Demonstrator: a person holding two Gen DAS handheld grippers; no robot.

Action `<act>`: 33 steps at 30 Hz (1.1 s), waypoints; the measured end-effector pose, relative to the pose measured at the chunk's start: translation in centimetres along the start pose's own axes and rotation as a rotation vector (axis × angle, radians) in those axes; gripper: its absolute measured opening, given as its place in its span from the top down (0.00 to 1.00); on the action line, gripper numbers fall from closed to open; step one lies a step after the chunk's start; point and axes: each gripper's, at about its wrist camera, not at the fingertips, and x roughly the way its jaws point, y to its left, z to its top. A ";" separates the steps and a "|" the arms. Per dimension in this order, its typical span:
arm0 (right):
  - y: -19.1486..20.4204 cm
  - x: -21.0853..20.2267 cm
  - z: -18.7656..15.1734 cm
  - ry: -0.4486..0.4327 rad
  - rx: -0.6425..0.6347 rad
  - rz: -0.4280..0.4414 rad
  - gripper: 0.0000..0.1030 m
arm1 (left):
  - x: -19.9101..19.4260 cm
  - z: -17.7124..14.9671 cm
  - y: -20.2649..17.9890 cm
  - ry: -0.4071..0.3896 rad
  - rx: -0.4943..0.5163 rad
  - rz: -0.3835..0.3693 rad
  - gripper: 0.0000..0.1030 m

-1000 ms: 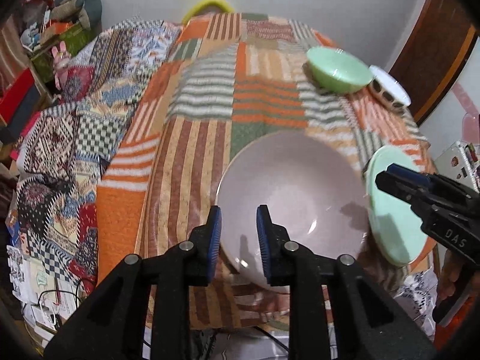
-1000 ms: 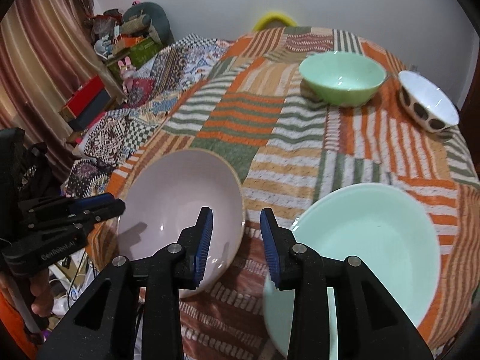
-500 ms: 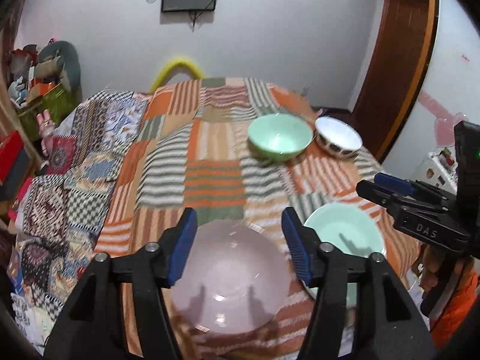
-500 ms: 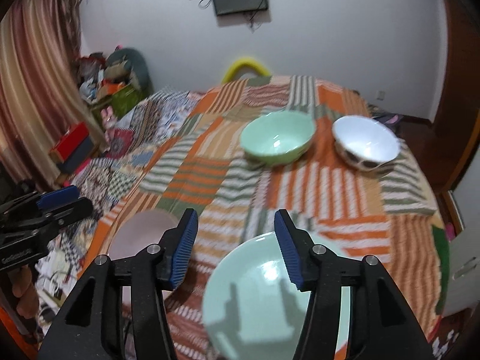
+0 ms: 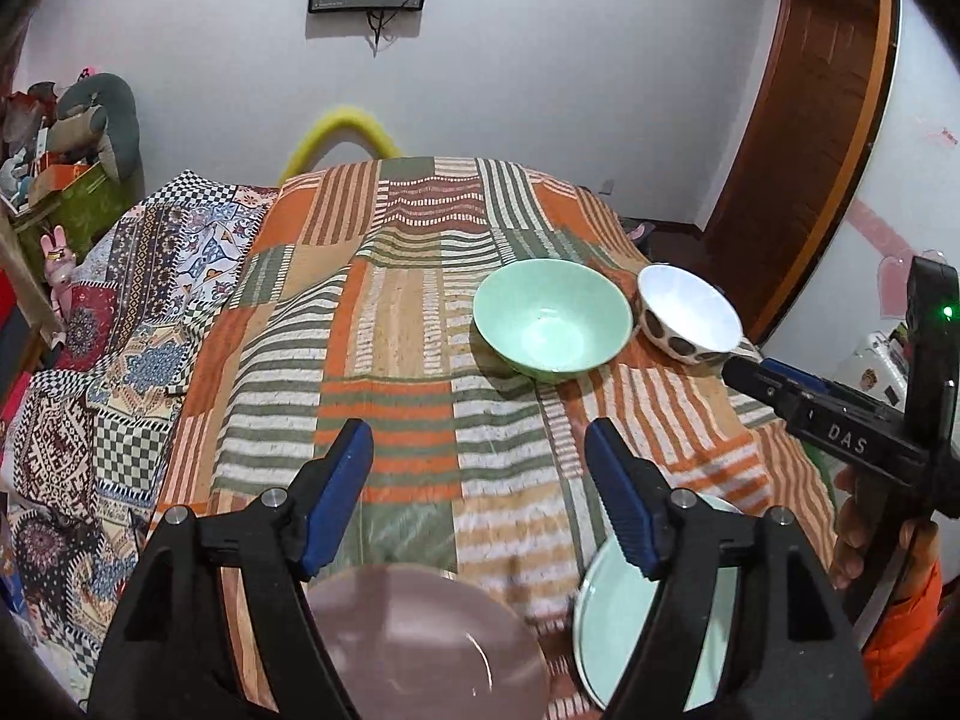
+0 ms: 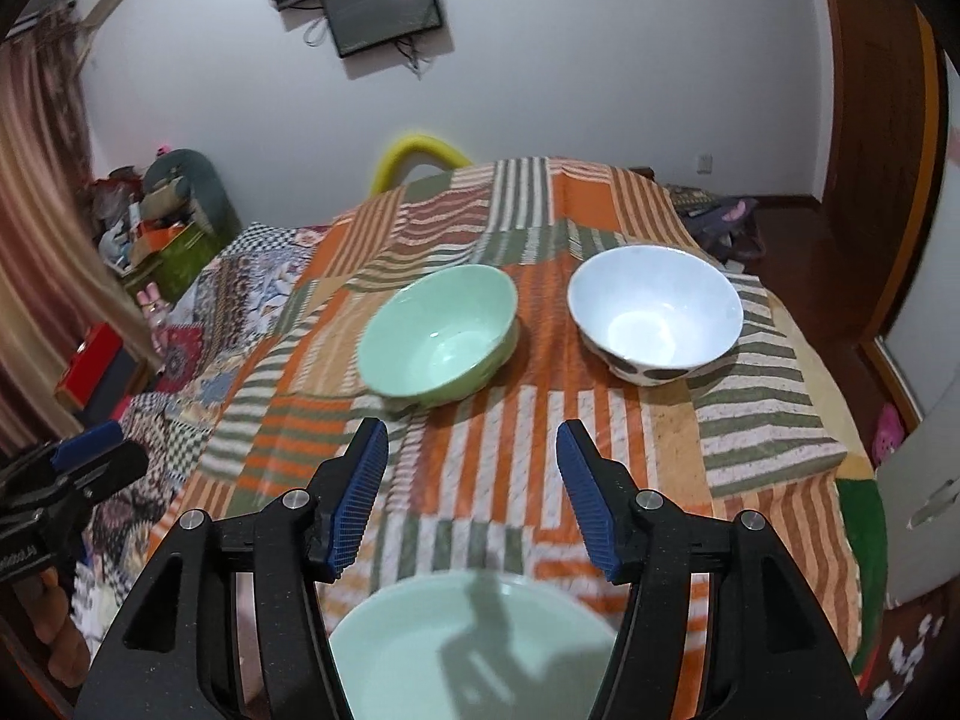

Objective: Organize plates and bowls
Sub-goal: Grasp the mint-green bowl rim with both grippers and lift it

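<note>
Left wrist view: the left hand-held gripper (image 5: 477, 492) is being opened, with nothing between its jaws; the pink plate (image 5: 420, 642) and the green plate (image 5: 624, 618) are being seen below it, side by side at the near edge of the bed (image 5: 396, 324).
Right wrist view: the right hand-held gripper (image 6: 471, 495) is being opened too, empty, above the green plate.
Bowls: the green bowl (image 6: 438, 342) and the spotted bowl (image 6: 654, 312) are being left just beside each other farther along the bed.
Placement: like is apparently being grouped with like.
Count: two plates, two bowls, two grippers.
</note>
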 end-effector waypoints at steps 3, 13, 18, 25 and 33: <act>-0.5 2.1 0.9 0.016 0.014 -0.003 0.47 | 2.0 0.6 0.3 0.020 -0.003 0.009 0.29; -1.2 10.3 3.1 0.130 0.026 -0.011 0.59 | 7.1 0.8 2.4 0.074 -0.038 0.016 0.29; -0.9 12.8 3.1 0.178 0.009 -0.019 0.69 | 8.8 0.7 3.1 0.094 -0.045 0.020 0.29; -0.4 13.6 3.1 0.187 -0.070 -0.023 0.80 | 9.8 1.1 3.4 0.095 -0.059 0.012 0.29; 0.0 11.8 1.6 0.194 -0.147 0.042 0.80 | 11.9 1.5 3.5 0.140 -0.094 -0.013 0.29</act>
